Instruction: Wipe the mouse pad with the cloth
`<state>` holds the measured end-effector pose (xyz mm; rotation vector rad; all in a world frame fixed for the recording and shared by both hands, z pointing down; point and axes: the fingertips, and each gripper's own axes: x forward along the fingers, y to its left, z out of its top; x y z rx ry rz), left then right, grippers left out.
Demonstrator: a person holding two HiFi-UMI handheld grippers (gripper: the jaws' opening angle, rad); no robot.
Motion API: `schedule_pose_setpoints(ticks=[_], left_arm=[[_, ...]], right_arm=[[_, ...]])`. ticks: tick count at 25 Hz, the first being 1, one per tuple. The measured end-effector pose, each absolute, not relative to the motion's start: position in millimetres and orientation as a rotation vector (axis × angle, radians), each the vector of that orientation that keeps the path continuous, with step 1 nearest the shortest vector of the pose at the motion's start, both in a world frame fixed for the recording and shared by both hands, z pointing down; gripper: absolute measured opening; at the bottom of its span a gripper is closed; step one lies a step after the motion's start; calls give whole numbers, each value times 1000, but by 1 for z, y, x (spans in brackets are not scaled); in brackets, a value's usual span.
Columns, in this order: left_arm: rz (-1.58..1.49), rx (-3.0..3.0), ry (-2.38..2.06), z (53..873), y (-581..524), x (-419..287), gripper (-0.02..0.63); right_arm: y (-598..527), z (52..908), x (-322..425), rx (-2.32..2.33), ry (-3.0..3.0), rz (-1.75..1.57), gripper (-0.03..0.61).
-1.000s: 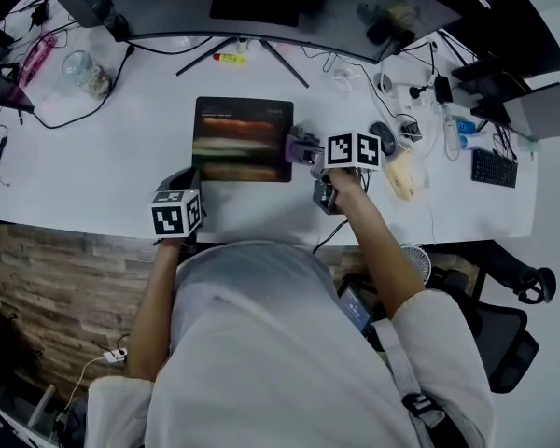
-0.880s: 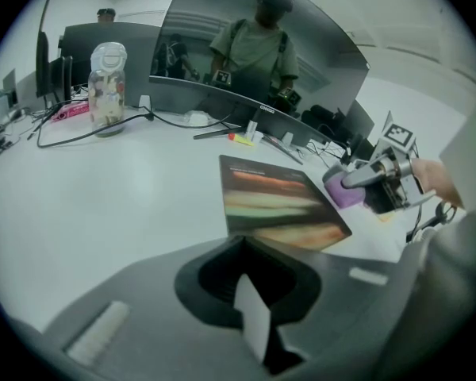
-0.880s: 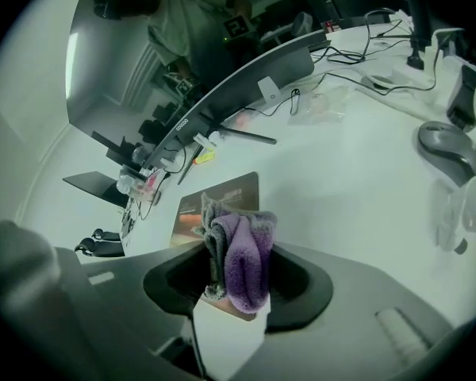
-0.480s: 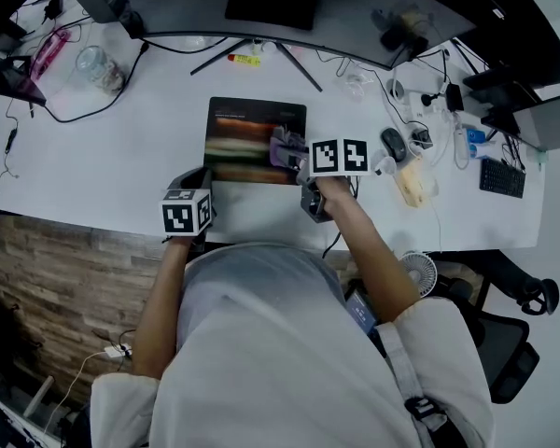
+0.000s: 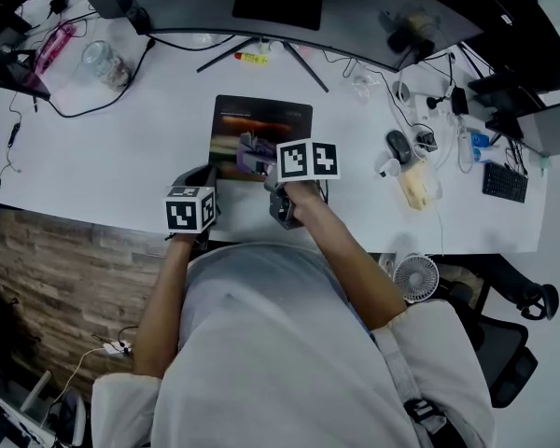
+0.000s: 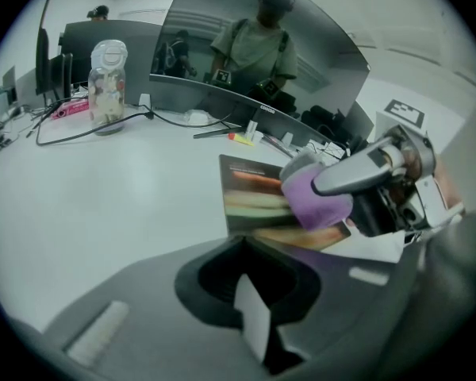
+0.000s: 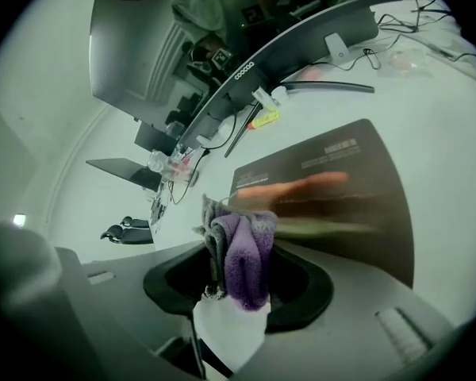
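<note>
A dark mouse pad (image 5: 278,119) with blurred coloured stripes lies on the white desk (image 5: 121,147) in front of the monitor. My right gripper (image 5: 261,157) is shut on a purple-and-grey cloth (image 5: 252,146) that rests on the pad's near middle. In the right gripper view the cloth (image 7: 242,252) bunches out of the gripper (image 7: 230,308) over the pad (image 7: 341,181). My left gripper (image 5: 198,177) is shut just off the pad's near left corner, with nothing visible in it. Its view shows the pad (image 6: 250,185), the cloth (image 6: 313,201) and the right gripper (image 6: 369,173).
A curved monitor (image 5: 261,7) on a splayed stand spans the back. A glass jar (image 5: 103,63) and black cables lie at the back left. A mouse (image 5: 397,146), a yellow pouch (image 5: 415,183), chargers and a small keyboard (image 5: 502,181) crowd the right. A yellow marker (image 5: 254,58) lies behind the pad.
My right gripper has dragged the cloth leftwards across the pad, from its right edge to its middle. The left gripper has stayed by the pad's near left corner.
</note>
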<state>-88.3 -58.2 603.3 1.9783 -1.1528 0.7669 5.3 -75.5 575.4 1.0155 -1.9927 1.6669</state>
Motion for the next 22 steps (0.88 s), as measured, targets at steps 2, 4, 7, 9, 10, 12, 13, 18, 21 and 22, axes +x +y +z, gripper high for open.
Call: schedule_pose_setpoints(ticks=[2,4,7,9,10,12,13,18,21,22], left_arm=[[764,1977,-1149,604,-58,-89,0],[762,1975,-1147,604,-59,-90,0],[765,1976,-1149,604,-59,-89,0],[767,1980,-1148,604,-59,-89,0],[769,1982,-1145,604,-58,-89,0],[770,1984,-1142,604,-58,-89,0],[770,1985,-1143,604,-58,-90,0],[771,1985,-1148,604,-58,-91,0],[770,1985,-1146,604,-59,-91,0],[770,1985,-1146,604,-59,-91,0]], right_arm=[[-75,578,-6,1008,-1994,1671,197],[-75,580,-17,993,-1996,1670,197],[-74,584,-31,963,-1992,1659,197],[-72,588,-37,952,-1984,1647,198],[-70,589,-39,951,-1979,1637,198],[-67,592,-43,952,-1970,1615,196],[-66,593,-45,954,-1965,1608,197],[-65,597,-47,968,-1952,1620,196],[-65,597,-45,968,-1949,1617,198],[-65,597,-44,970,-1947,1614,198]])
